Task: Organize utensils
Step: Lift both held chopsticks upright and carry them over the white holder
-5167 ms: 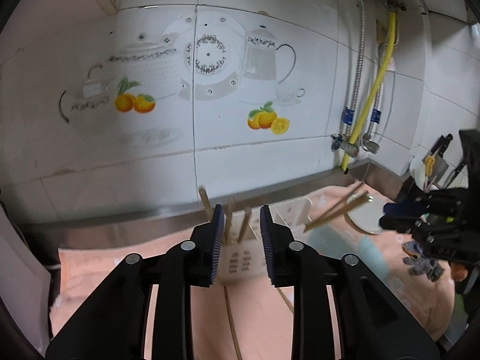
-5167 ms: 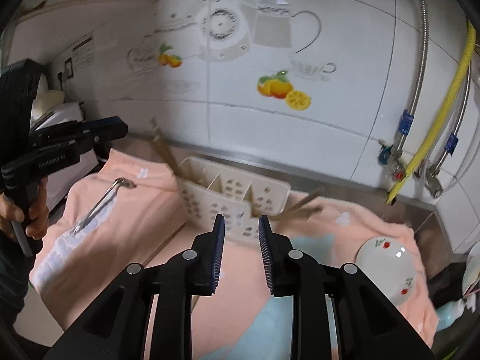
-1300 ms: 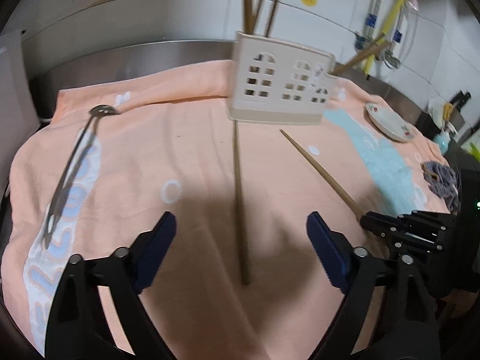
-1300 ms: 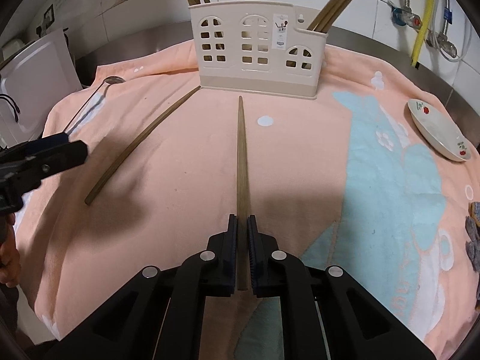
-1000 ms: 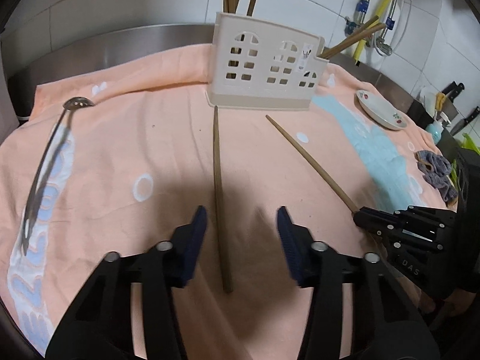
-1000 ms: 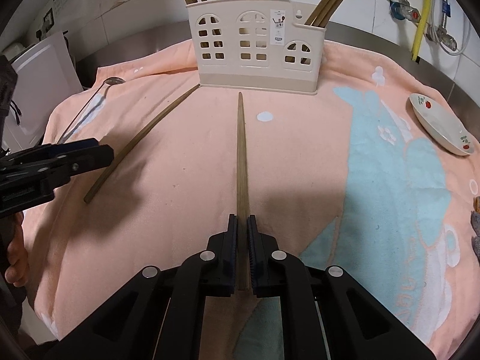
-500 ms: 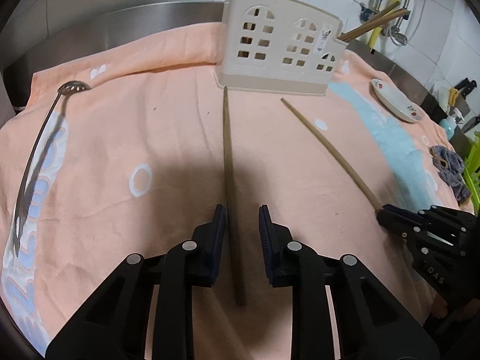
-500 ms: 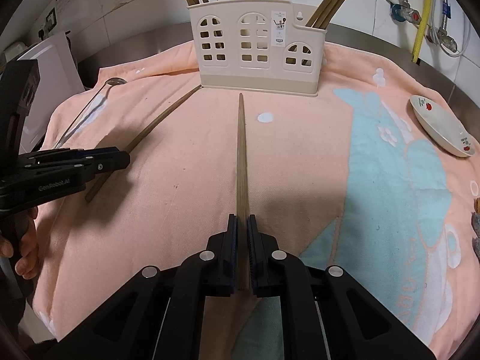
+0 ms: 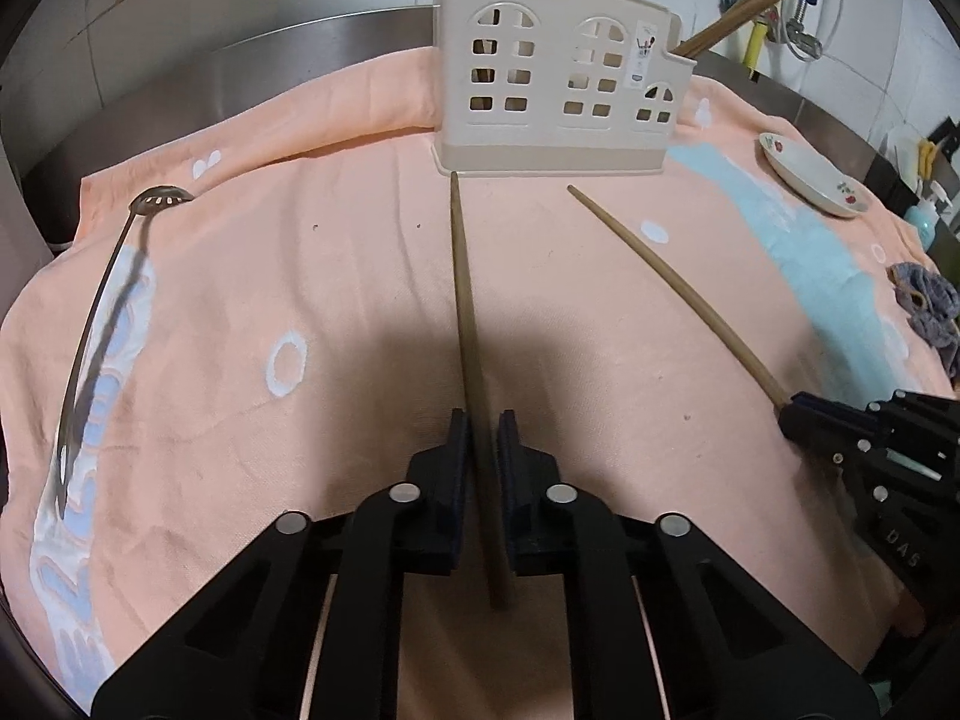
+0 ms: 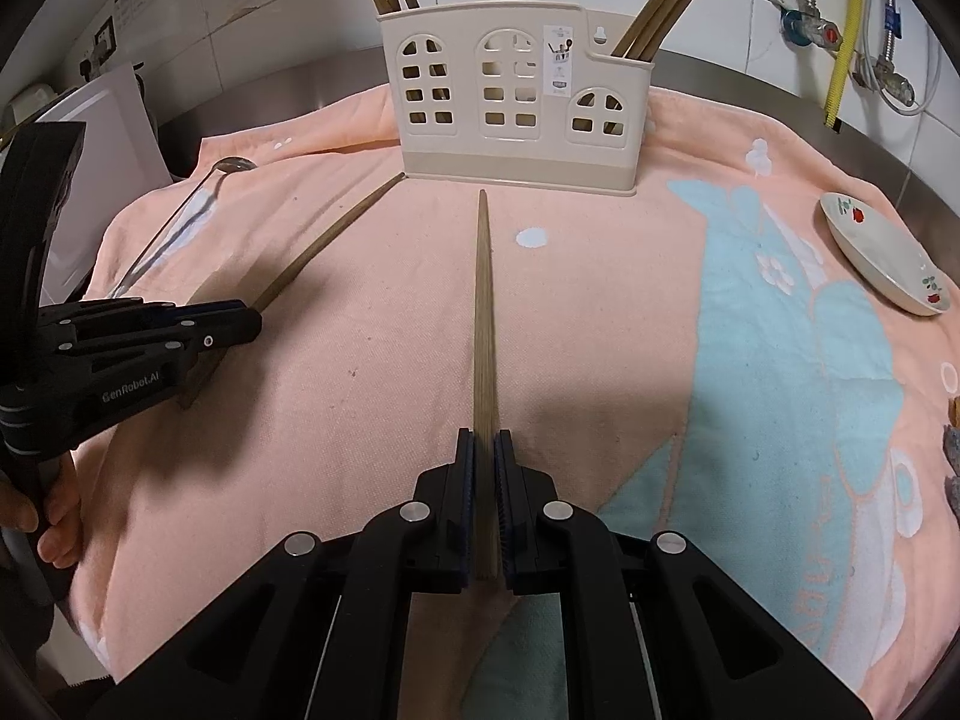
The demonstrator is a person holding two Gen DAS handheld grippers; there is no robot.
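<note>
Count: 2 loose chopsticks (image 9: 465, 294) (image 9: 672, 294) on towel (image 9: 300, 240); 1 utensil holder (image 9: 555, 75); 1 slotted spoon (image 9: 99, 312); 1 saucer (image 9: 810, 174); chopsticks inside holder: roughly 6, exact number unclear

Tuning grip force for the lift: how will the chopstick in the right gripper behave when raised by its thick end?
The chopstick looks stiff, thin wood, so probably light and unlikely to sag. The right gripper pinches it near one end, so the long free length may pivot between the fingers. Its smooth taper could slip; the towel should limit rolling if dropped.

Bright overhead light, soft shadows, fisheye-warped edges
</note>
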